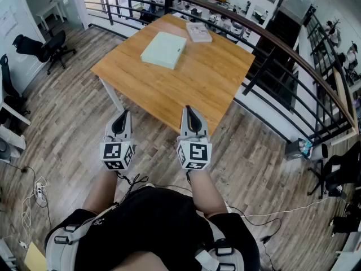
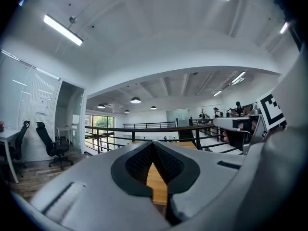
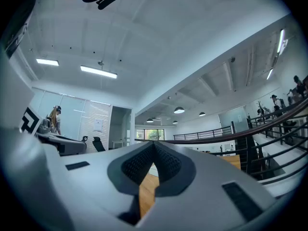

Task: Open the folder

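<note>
A pale green, flat rectangular folder point(image 1: 163, 49) lies closed on the far left part of a square light-brown wooden table point(image 1: 186, 89), turned at a slant to the table's edges. Nothing touches it. Just beyond it to the right, near the table's far corner, lies a white booklet or stack of printed sheets point(image 1: 198, 31), apart from the folder.

Both grippers are held side by side over the floor at the table's near corner, well apart from the folder and pointing towards it. The left gripper point(image 1: 122, 114) has its jaws pressed together with nothing between them; its own view shows the black ribbed pads point(image 2: 139, 162) meeting at the tips point(image 2: 153, 146), with only a strip of wood-coloured surface visible below. The right gripper point(image 1: 187, 109) is likewise closed and empty, its pads touching at the tips point(image 3: 154, 146).

The table stands on a grey-brown plank floor point(image 1: 67, 129). A curved dark metal railing point(image 1: 271, 44) runs round the far and right sides of the table. A black office chair point(image 1: 48, 47) stands at the far left.
</note>
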A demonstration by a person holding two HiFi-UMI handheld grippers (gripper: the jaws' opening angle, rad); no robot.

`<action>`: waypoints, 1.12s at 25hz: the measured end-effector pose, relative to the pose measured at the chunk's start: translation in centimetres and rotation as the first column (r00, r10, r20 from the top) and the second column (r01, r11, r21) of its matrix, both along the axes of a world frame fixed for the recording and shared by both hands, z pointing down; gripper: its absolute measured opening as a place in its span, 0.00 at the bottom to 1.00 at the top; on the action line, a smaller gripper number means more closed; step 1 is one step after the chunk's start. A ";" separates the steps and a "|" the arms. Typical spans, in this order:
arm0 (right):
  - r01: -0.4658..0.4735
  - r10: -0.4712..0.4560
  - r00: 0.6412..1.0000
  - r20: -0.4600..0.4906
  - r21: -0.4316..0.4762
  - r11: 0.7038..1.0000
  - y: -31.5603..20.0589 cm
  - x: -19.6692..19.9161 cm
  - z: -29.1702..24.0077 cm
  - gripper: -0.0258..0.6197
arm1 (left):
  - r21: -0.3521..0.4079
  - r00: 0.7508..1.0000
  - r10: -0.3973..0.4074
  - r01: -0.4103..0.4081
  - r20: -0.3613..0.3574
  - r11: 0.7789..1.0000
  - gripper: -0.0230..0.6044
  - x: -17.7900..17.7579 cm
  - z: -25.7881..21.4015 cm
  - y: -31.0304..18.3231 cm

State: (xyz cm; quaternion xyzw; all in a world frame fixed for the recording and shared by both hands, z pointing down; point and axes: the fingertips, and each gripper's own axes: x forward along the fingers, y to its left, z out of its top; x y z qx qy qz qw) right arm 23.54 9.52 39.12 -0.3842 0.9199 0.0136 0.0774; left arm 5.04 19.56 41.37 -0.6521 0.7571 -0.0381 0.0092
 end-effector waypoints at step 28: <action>0.013 -0.013 1.000 0.003 -0.045 0.999 3.3 -8.2 0.9 0.05 | 0.001 1.000 -0.012 0.012 0.022 1.000 0.04 -7.4 0.9 3.8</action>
